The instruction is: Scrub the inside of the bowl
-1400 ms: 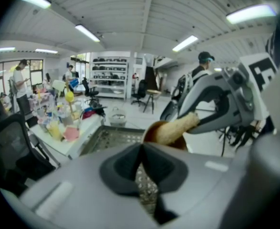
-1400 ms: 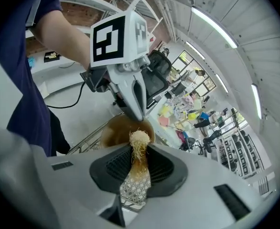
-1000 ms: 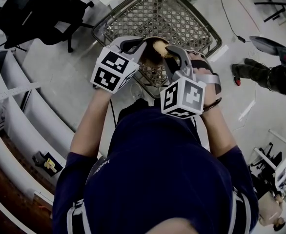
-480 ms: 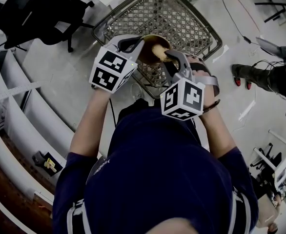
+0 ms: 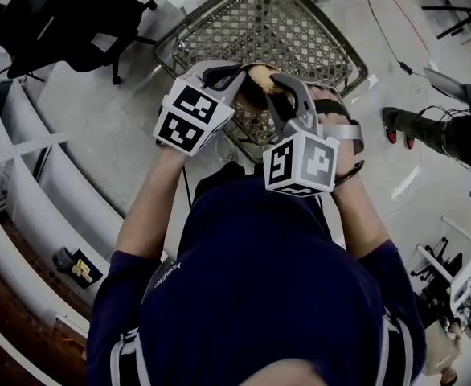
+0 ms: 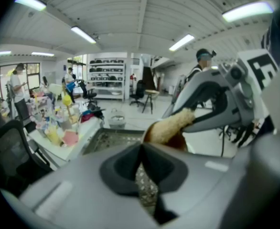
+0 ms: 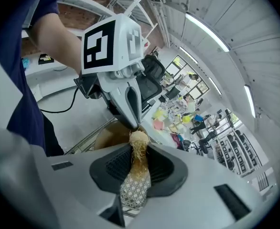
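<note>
Setting: workshop floor (image 5: 99, 119) underfoot, a wire basket (image 5: 171, 51) right below the hands, an office chair (image 5: 67, 14) off to one side.
Bowl: the brown bowl (image 5: 250, 96) was up in the air over the basket, between the two grippers, resting on nothing.
Left gripper: the left gripper (image 5: 234, 77) had its jaws pinched shut on the bowl's rim, a thin edge hold and nothing more.
Right gripper: the right gripper (image 5: 279, 85) had its jaws clamped on a tan, fibrous scrubber (image 7: 137, 151), whose free end poked out past the pads and into the bowl.
Contact: the scrubber tip looked pressed against the inner wall, close to the stretch of rim the left jaws held. How deep it reached, I couldn't tell.
Step in hand: scrubbing looked under way, by my read.
Risk one: push too hard and the bowl could twist or slip out of that rim pinch and drop into the basket.
Risk two: dragged sideways, the soft scrubber could bend or pull through the pads, and then bare jaw would scrape the bowl.
Risk three: the grippers were close together, so a wide stroke could knock one against the other.
</note>
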Motion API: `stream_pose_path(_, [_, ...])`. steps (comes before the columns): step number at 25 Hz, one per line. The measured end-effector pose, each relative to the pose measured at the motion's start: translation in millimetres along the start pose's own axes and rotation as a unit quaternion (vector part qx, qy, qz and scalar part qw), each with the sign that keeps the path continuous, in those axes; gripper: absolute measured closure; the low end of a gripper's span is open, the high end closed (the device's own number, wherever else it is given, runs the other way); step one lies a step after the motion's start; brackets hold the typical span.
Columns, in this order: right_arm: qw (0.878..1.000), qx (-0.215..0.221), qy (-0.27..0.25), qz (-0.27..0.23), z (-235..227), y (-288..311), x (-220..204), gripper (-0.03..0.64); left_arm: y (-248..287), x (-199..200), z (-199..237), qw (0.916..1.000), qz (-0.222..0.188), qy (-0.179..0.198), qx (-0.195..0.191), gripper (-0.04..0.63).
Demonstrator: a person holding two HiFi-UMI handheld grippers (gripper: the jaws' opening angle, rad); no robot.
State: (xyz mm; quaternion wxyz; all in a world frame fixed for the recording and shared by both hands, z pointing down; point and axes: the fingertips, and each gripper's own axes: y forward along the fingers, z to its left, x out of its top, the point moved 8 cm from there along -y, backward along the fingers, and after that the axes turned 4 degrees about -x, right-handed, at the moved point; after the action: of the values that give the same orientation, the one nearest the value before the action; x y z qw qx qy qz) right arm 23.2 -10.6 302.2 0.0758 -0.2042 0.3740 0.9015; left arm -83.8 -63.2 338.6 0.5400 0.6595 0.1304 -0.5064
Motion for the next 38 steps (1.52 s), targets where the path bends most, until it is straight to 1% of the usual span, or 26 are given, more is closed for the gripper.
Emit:
stream_pose_path(3, [1.0,0.006,0.014,0.015,0,2,-5,0.548,-2,-1,8,0.9999,-0.001,-0.001,0.015,0.584])
stream_pose_path(7, [0.999,0.04,0.018,0.026,11,5,-10,0.548,-6,1,15,0.9996,-0.003,0.001,0.027,0.583])
stream_pose_path(11, [0.997,0.074,0.018,0.015,23,4,-6,0.548,-6,5,18,0.9992,-0.016,0.003,0.035,0.584])
stream_pose_path(14, [0.996,0.088,0.011,-0.003,31,4,3,0.548,-7,7,19,0.9991,-0.027,-0.005,0.034,0.584])
stream_pose_path(18, [0.996,0.084,0.001,-0.021,31,6,13,0.548,-6,7,21,0.9981,-0.044,-0.037,0.019,0.584])
stream_pose_path(21, [0.997,0.073,0.008,-0.022,21,7,12,0.548,-6,6,19,0.9963,-0.058,-0.063,0.005,0.584])
stream_pose_path(23, [0.998,0.063,0.014,-0.023,15,7,10,0.548,-6,7,16,0.9956,-0.062,-0.07,-0.004,0.584])
stream_pose_path(25, [0.998,0.056,0.016,-0.027,12,7,10,0.548,-5,7,13,0.9956,-0.062,-0.069,-0.009,0.584])
stream_pose_path(27, [0.997,0.063,0.009,-0.033,16,7,12,0.548,-5,6,14,0.9958,-0.062,-0.067,-0.007,0.584])
stream_pose_path(30, [0.994,0.096,-0.015,-0.04,29,3,15,0.548,-8,3,18,0.9963,-0.057,-0.064,0.004,0.584])
stream_pose_path(33, [0.991,0.125,-0.03,-0.033,36,0,9,0.548,-11,0,21,0.9965,-0.052,-0.065,0.011,0.584])
stream_pose_path(35, [0.993,0.118,-0.029,-0.009,33,3,2,0.548,-9,-1,18,0.9967,-0.048,-0.065,0.007,0.584])
stream_pose_path(38, [0.996,0.084,-0.013,0.026,20,8,-6,0.548,-6,0,9,0.9973,-0.045,-0.058,-0.001,0.584])
